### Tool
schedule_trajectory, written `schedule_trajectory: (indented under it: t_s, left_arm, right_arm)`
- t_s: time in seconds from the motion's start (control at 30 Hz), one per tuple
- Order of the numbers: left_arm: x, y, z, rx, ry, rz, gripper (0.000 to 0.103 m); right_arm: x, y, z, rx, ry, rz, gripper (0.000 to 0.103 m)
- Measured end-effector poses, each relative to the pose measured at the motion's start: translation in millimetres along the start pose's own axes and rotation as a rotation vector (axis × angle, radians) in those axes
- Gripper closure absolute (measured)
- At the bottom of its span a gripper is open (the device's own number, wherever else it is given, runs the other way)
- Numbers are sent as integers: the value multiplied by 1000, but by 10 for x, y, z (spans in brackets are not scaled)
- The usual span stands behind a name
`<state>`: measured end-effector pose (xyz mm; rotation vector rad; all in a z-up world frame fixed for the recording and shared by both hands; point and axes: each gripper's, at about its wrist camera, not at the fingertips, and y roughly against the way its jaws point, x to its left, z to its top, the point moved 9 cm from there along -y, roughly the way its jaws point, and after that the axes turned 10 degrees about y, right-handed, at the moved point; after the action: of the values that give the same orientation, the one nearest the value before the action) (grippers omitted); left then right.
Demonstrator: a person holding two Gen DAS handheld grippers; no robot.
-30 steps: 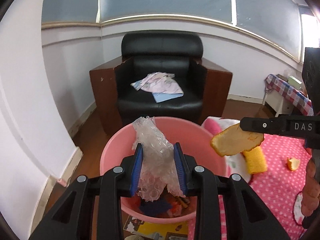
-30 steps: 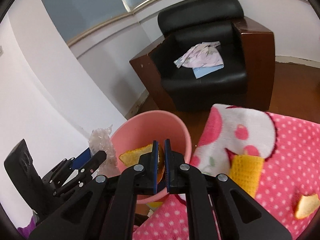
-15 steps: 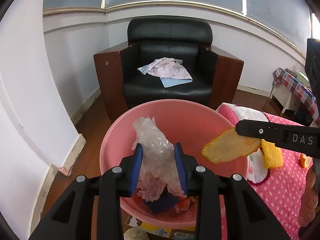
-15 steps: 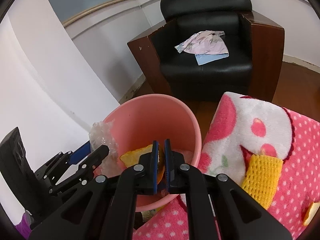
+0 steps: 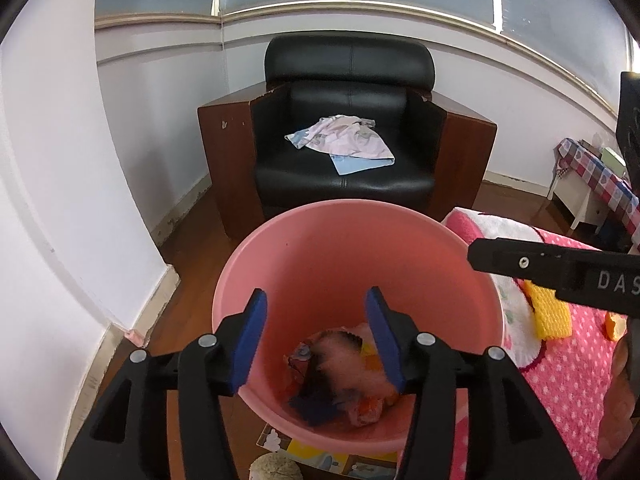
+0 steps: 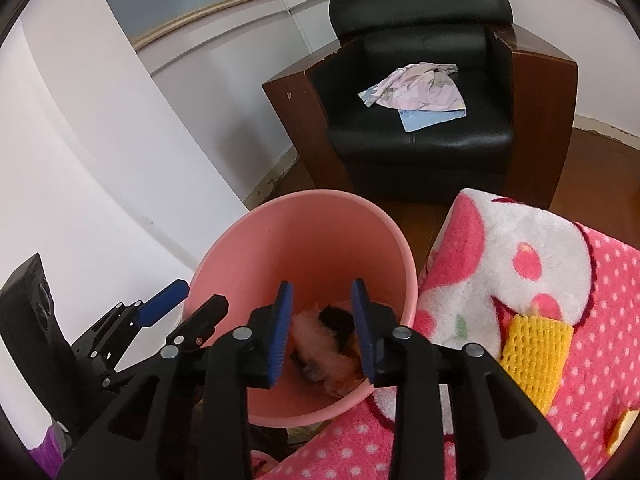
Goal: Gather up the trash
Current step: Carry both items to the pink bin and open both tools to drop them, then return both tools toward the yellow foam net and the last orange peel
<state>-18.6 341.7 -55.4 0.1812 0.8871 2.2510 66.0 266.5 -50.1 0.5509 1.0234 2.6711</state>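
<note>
A pink bucket (image 5: 320, 248) stands on the floor beside a pink dotted blanket (image 5: 568, 364). Mixed trash (image 5: 340, 376) lies at its bottom, blurred. My left gripper (image 5: 316, 304) is open and empty above the bucket's mouth. My right gripper (image 6: 322, 296) is open and empty over the same bucket (image 6: 300, 240), with the trash (image 6: 324, 344) below it. The right gripper's finger (image 5: 552, 268) crosses the left wrist view at the right. A yellow mesh sponge (image 6: 536, 348) and an orange peel piece (image 6: 622, 428) lie on the blanket (image 6: 520, 248).
A black leather armchair (image 5: 348, 136) with a wooden frame stands behind the bucket, with cloth (image 5: 344, 144) on its seat. A white wall (image 5: 60, 200) is at the left. A small table with a checked cover (image 5: 600, 176) is at the far right.
Both grippers have opened over the bucket. The bubble wrap has left my left gripper and the orange peel has left my right gripper; both have dropped into the bucket.
</note>
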Motion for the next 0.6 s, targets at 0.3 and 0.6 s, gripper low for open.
schedule_trajectory:
  t_s: [0.3,0.6]
  left_arm:
    - [-106,152,21,-20,-18,-3,46]
    - [-378,464,43,-54,-42,-77,41]
  right_arm:
    - [-86,271,-40,-37,-31,-9,64]
    - [-365,746,-249,-84,-64,-60,59]
